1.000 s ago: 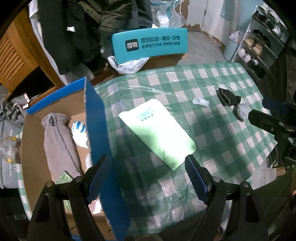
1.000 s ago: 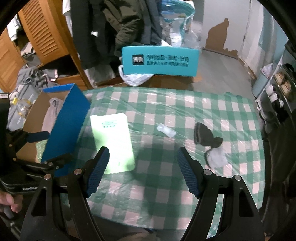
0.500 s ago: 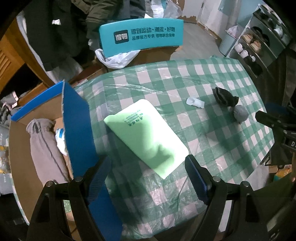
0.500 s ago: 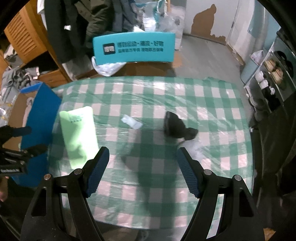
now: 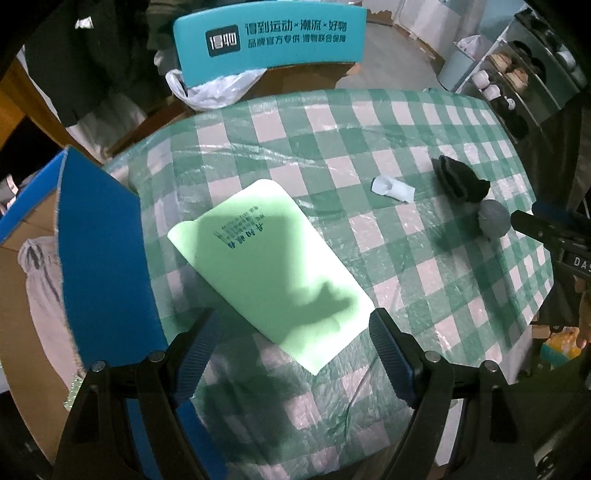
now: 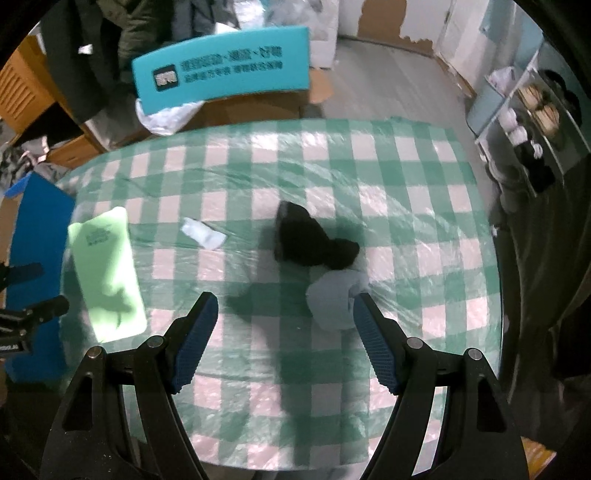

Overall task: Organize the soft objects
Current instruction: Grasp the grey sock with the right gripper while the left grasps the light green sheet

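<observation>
At 9 o'clock of the left wrist view stands an open cardboard box with a blue flap (image 5: 98,236); inside it lies a long grey rolled cloth (image 5: 40,280), and a bit of green glittery material shows at the bottom edge of the box. The right wrist view shows only the blue flap of this box at 9 o'clock, not the inside. The box stands just beside the table with the green and white checked cloth under clear plastic film (image 5: 369,129). On the table lies a flat pale green packet with dark print (image 5: 269,266), and the wide open left gripper (image 5: 295,343) hangs over its near corner with nothing between the fingers. Toward 2 o'clock from the packet lie a small white crumpled piece (image 5: 391,188), a black folded sock (image 5: 460,179) and a grey soft ball (image 5: 493,218), the last two touching. In the right wrist view the right gripper (image 6: 284,332) is also wide open and empty; the grey soft ball sits just inside its right finger (image 6: 373,332), partly hidden by it, and whether they touch I cannot tell. At 12 o'clock beyond the table is a turquoise chair back with white print (image 5: 273,33) and a white plastic bag (image 5: 214,90). At 2 o'clock stands a shoe rack (image 5: 517,74).
</observation>
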